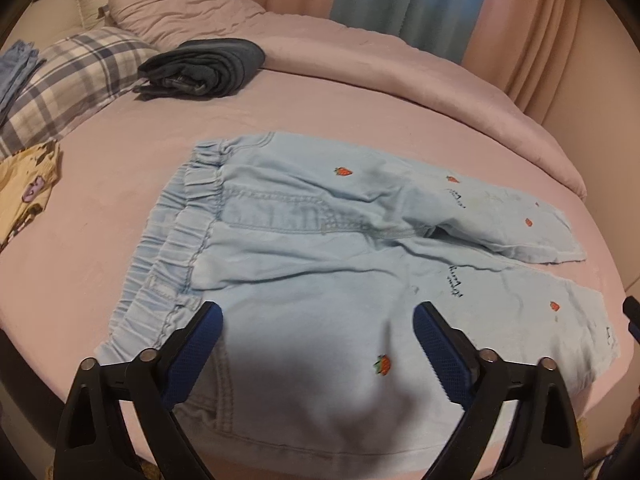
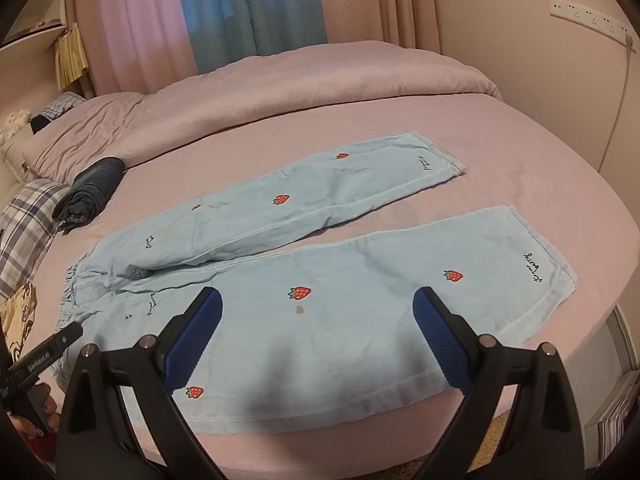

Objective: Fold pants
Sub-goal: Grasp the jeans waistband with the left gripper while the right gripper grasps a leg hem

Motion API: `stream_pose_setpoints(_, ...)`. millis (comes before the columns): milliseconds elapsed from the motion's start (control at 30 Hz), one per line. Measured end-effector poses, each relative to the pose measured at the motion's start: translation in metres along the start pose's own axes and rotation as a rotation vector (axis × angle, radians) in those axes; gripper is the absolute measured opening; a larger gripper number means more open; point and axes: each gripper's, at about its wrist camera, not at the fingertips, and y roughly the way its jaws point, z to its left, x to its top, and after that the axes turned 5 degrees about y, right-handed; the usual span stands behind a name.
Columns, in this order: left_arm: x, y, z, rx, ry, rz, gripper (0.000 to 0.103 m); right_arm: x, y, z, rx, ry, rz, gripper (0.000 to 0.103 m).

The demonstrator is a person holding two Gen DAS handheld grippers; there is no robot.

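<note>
Left tool point(image 1: 318, 320) gapes wide, gripping nothing, hovering over the hip of the pants point(image 1: 320, 240) near the waistband point(image 1: 176, 240). Right tool point(image 2: 318, 306) likewise spread and bare, above the near leg point(image 2: 380, 300). Pants lie flat on the bed point(image 2: 520, 152), waist to my left, legs splayed apart toward the right, far leg point(image 2: 320, 192) angled away. No fold begun, by the look of it.

Handling, as I judge it: light soft denim, limp, will drape and drag on the sheet rather than slide. Elastic waist bunches; a pinch there should bite well. Hems look the stiffest edges. Best holds, I reckon: left on the near waistband corner, right on the near hem point(image 2: 552, 280), then carry the near leg over onto the far one. Pinch both layers, or the top one may peel.

Dark folded garment point(image 1: 204, 66) sits well apart.
</note>
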Motion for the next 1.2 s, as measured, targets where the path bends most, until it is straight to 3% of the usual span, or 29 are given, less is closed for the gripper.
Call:
stream_pose_setpoints(233,-0.008,-0.006,0.018,0.017,-0.025,-0.003,0.093,0.010,-0.002,0.006,0.023,0.015,-0.041,0.097)
stream_pose_setpoints(333,-0.010,-0.005,0.022,0.018,-0.040,0.002,0.093,0.001,0.000,0.006,0.033,-0.028,-0.011,0.096)
stream_pose_setpoints(467,-0.011,0.001,0.027,0.046,-0.046,0.022,0.083,-0.004,-0.001,-0.006,-0.009,-0.038,-0.011,0.095)
stream_pose_setpoints(600,-0.013,0.007,0.037,0.097,-0.053,0.035,0.073,-0.001,0.000,-0.044,-0.077,0.005,-0.007,0.095)
stream_pose_setpoints(733,-0.018,0.016,0.052,0.130,-0.069,0.074,0.035,0.002,0.010,-0.105,-0.207,0.088,0.024,0.095)
stream_pose_setpoints(767,-0.019,0.018,0.054,0.149,-0.067,0.079,0.030,0.002,0.014,-0.125,-0.248,0.116,0.041,0.095)
stream_pose_setpoints(933,-0.021,0.019,0.060,0.134,-0.089,0.087,0.029,0.004,0.028,-0.189,-0.363,0.205,0.091,0.091)
stream_pose_setpoints(1067,-0.021,0.018,0.061,0.125,-0.103,0.101,0.026,0.007,0.045,-0.222,-0.332,0.257,0.120,0.090)
stream_pose_setpoints(1133,-0.020,0.018,0.062,0.119,-0.110,0.107,0.026,0.007,0.061,-0.230,-0.278,0.280,0.159,0.080)
stream_pose_setpoints(1200,-0.020,0.018,0.063,0.117,-0.118,0.114,0.023,0.008,0.069,-0.229,-0.251,0.281,0.162,0.061)
